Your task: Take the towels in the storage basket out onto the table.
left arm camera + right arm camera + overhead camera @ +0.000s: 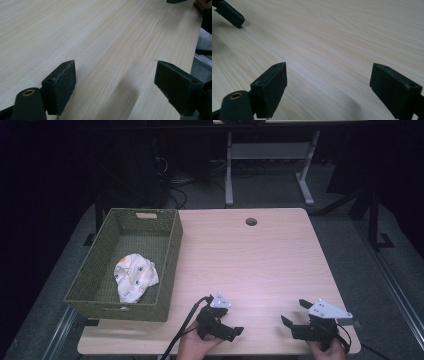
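Note:
My left gripper [231,322] rests low over the table's front edge, held by a hand, jaws open and pointing right with nothing between them. In the left gripper view its gripper [116,80] frames bare wood between two felt pads [62,78]. My right gripper [295,312] sits near the front right corner, open and empty, angled left. The right gripper view shows its gripper [332,86] over bare table, with a jaw of the left gripper [230,15] at the top left. A white patterned cloth [134,276] lies crumpled inside a green woven basket [169,270].
The basket stands at the table's left side. The light wooden table [260,260] has a round cable hole [251,221] near its far edge. Beyond it are a dark floor, cables and a white desk frame [270,155].

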The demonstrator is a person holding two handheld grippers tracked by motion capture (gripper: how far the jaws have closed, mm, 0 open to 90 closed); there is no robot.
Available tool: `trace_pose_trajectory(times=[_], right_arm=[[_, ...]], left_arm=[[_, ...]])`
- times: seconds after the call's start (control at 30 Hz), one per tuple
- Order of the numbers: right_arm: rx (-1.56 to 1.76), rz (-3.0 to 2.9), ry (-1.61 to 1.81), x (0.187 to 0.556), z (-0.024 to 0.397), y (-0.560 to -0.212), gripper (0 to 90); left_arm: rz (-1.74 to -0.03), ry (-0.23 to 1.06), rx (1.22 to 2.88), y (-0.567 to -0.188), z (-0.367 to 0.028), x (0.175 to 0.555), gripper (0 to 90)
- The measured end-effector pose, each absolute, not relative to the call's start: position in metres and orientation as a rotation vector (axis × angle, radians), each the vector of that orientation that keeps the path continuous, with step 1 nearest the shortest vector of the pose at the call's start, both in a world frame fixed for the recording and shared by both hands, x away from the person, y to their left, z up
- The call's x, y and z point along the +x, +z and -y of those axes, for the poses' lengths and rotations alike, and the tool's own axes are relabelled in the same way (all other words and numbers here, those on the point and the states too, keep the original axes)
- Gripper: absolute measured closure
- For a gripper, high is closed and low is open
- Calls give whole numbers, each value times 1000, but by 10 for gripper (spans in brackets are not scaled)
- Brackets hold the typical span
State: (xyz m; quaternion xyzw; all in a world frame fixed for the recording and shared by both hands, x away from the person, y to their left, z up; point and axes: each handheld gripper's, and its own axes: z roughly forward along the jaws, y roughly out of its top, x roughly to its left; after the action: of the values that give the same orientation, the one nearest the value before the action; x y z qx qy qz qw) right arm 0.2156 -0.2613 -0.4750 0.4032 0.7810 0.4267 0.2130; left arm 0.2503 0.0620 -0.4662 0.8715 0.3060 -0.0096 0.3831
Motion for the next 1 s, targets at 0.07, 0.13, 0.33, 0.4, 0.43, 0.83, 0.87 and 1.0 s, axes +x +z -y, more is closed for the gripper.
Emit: trace_pose_trajectory(times=[0.07,0.13,0.33,0.4,0.43,0.83,0.87,1.0], right_arm=[[1117,-2166,1188,216,262,-475,138],[1115,-2167,1189,216,262,-475,138],[1111,-2166,1192,215,262,-475,138],[1107,-2165,1189,215,262,-475,138],[1108,-2164,1188,214,261,-474,138],[1110,-2159,1194,213,263,-473,138],[1109,-2155,1196,213,263,-473,139],[1106,-2157,1192,213,263,-474,138]], left_arm=[[-779,-17,2223,-466,-62,251,169],[-784,-18,2215,-466,-62,251,169],[-764,-18,2175,-458,-66,252,169],[-763,-30,2163,-457,-66,251,169],[-756,-27,2164,-456,-66,251,169],[-752,-52,2096,-442,-73,261,169],[-751,-61,2093,-440,-74,263,169],[-750,-66,2075,-432,-78,268,169]])
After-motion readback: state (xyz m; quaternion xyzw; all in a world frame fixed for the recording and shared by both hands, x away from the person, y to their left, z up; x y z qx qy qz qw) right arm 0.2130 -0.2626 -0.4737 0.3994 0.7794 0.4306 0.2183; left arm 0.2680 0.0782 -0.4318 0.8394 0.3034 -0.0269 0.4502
